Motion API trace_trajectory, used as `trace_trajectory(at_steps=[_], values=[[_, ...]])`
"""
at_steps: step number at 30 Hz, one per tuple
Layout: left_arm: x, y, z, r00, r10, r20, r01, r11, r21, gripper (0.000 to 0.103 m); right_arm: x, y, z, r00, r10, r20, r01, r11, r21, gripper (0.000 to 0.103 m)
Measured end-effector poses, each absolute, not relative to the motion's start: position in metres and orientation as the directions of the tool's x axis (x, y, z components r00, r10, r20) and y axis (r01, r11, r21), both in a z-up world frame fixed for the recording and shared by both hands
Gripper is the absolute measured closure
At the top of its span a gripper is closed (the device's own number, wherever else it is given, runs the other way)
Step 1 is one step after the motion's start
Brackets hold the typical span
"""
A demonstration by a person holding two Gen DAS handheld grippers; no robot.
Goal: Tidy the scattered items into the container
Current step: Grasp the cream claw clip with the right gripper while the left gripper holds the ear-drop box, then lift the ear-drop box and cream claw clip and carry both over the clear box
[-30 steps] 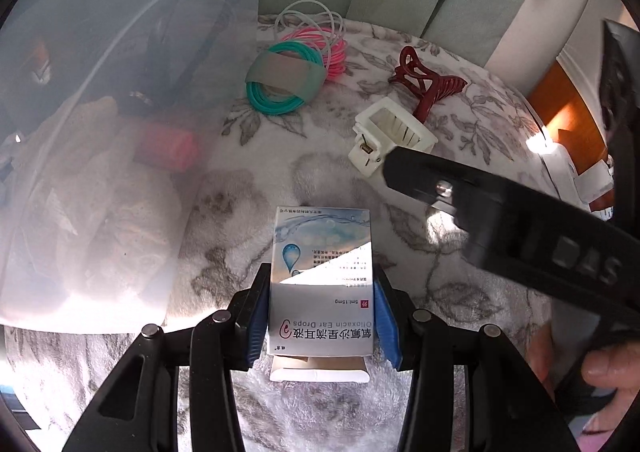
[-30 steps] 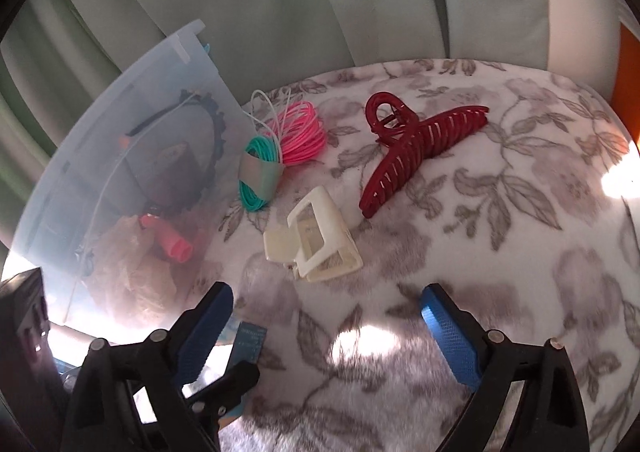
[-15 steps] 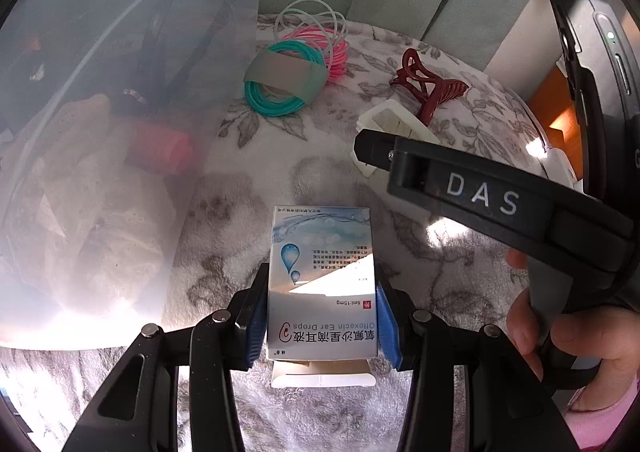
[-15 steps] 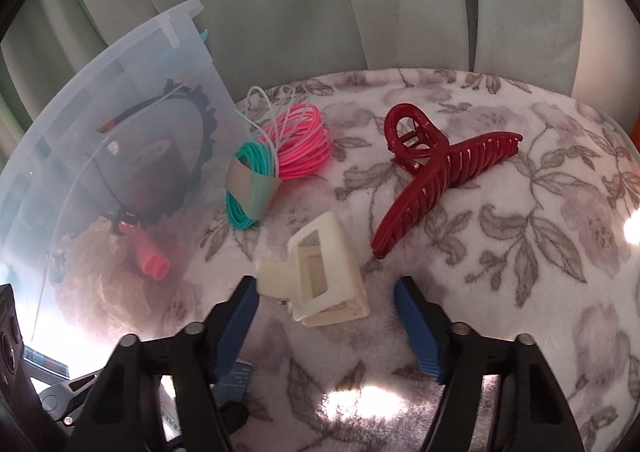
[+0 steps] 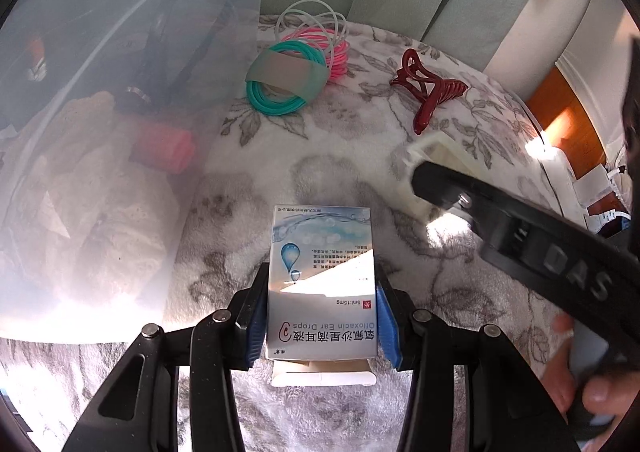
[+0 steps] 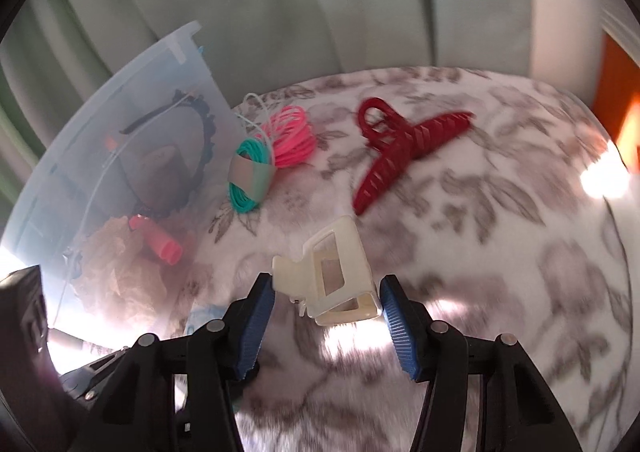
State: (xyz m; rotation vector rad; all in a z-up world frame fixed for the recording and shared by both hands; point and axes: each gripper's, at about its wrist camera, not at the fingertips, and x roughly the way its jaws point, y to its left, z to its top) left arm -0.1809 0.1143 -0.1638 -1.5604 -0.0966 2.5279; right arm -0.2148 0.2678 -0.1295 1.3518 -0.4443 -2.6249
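Observation:
A white-and-blue ear drops box (image 5: 322, 284) is clamped between the blue pads of my left gripper (image 5: 322, 316), just above the floral blanket and beside the clear plastic container (image 5: 100, 52). My right gripper (image 6: 327, 286) is closing its jaws around a cream hair clip (image 6: 336, 280), and both pads touch the clip's sides. A dark red claw clip (image 6: 400, 156) lies beyond it. Teal bands (image 6: 248, 180) and pink bands (image 6: 292, 136) lie by the container (image 6: 120, 124).
The container holds a pink tube (image 5: 164, 144), a black headband (image 6: 192, 120) and crumpled paper. Green curtains hang behind the blanket. A person's hand (image 5: 592, 392) holds the right gripper's black body (image 5: 520, 228) at the right of the left wrist view.
My right gripper has moved forward to the cream hair clip and its jaws have narrowed from wide apart to touching the clip. The left gripper and its box have stayed put.

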Motion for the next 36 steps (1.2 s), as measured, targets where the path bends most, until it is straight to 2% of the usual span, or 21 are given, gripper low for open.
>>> trace_trajectory(at_steps=[9, 11, 21, 31, 36], values=[[-0.174, 0.113, -0.161, -0.41, 0.176, -0.895, -0.11, -0.984, -0.143, 0.056, -0.154, 0.283, -0.116, -0.605, -0.235, -0.761, -0.099, -0.926, 0.365, 0.045], [-0.171, 0.111, -0.16, -0.4, 0.181, -0.898, -0.106, -0.983, -0.151, 0.056, -0.142, 0.286, -0.111, -0.613, -0.231, -0.756, -0.119, -0.919, 0.376, 0.053], [-0.144, 0.108, -0.141, -0.42, 0.183, -0.889, -0.1, -0.983, -0.156, 0.056, -0.097, 0.295, -0.106, -0.637, -0.217, -0.74, -0.189, -0.886, 0.423, 0.054], [-0.12, 0.118, -0.09, -0.484, 0.24, -0.842, -0.17, -0.969, -0.178, 0.056, -0.063, 0.308, -0.065, -0.727, -0.197, -0.657, -0.204, -0.853, 0.481, 0.054], [-0.121, 0.116, -0.055, -0.509, 0.297, -0.808, -0.186, -0.954, -0.234, 0.056, -0.054, 0.312, -0.035, -0.783, -0.187, -0.593, -0.198, -0.829, 0.523, 0.054]])
